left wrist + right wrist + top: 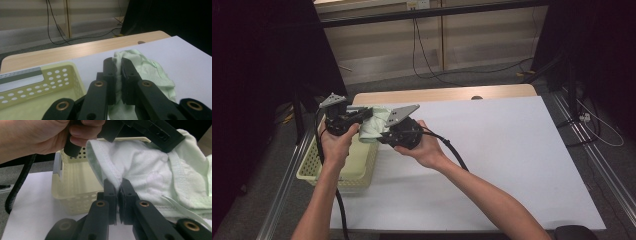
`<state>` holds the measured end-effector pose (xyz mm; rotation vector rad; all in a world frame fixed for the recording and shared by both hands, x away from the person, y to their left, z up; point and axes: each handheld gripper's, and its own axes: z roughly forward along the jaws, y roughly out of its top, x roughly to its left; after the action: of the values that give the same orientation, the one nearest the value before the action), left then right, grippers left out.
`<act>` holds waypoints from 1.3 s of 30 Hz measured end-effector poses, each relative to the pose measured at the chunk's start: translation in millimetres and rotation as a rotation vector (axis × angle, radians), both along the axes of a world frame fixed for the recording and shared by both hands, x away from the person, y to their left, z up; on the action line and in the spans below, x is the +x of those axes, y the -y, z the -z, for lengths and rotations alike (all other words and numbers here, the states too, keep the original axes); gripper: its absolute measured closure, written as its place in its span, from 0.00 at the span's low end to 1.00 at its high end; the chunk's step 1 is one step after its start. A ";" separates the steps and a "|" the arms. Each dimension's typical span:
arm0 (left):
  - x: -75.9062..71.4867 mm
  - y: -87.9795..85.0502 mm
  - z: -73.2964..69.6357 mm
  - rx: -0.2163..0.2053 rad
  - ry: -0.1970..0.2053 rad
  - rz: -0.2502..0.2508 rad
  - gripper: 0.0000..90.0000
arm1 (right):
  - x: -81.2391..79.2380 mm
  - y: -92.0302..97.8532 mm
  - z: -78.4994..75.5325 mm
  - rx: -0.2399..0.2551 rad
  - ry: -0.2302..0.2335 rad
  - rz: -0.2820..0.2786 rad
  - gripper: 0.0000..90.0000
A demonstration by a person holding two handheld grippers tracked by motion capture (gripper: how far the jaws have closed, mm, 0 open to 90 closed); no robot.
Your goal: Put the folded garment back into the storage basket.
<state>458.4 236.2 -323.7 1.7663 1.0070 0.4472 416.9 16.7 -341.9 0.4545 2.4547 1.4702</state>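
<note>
Now, the things one by one:

Cloth: a soft, pale green cloth [379, 125] hangs in the air, bunched up between the two grippers, over the right-hand edge of the basket.

Left gripper: the left gripper [118, 72] has its fingers [110, 75] pressed together on a fold of the cloth. Most of the cloth lies past the fingertips and off to their right.

Right gripper: the right gripper [119, 192] also has its fingers [110, 195] squeezed tight on a stitched edge of the cloth. The rest of the cloth spreads up and to the right of these fingers.

Which way it lies: the cloth stretches from one pair of fingers to the other, so its long side runs across between them. Both hands are just as near, since both hold it.

Basket: a pale yellow basket [314, 170] with small holes sits below and in front of the left fingers, at the left edge of the surface.

Surface: the white surface [512, 160] lies under both grippers.

Next move, a guess: the cloth probably goes down into the basket, so both pairs of fingers need to carry it left and down together.
</note>
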 end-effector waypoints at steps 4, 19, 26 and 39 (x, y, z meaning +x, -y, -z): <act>-0.1 -3.1 -0.3 0.006 0.000 -0.002 0.93 | -0.7 -5.5 0.4 0.001 0.001 -0.003 0.96; 0.3 -25.8 1.7 0.003 -0.006 -0.036 0.93 | 6.1 -23.9 2.3 0.003 -0.004 -0.018 0.96; 1.3 -34.8 4.9 -0.004 -0.012 -0.054 0.93 | 8.7 -35.1 3.9 0.002 -0.011 -0.030 0.96; 3.2 -49.6 6.2 -0.004 -0.013 -0.082 0.93 | 14.4 -49.5 4.7 -0.003 -0.020 -0.036 0.96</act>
<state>461.6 285.9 -329.9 1.7306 1.0921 0.4853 431.3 66.2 -346.6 0.4283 2.4928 1.4823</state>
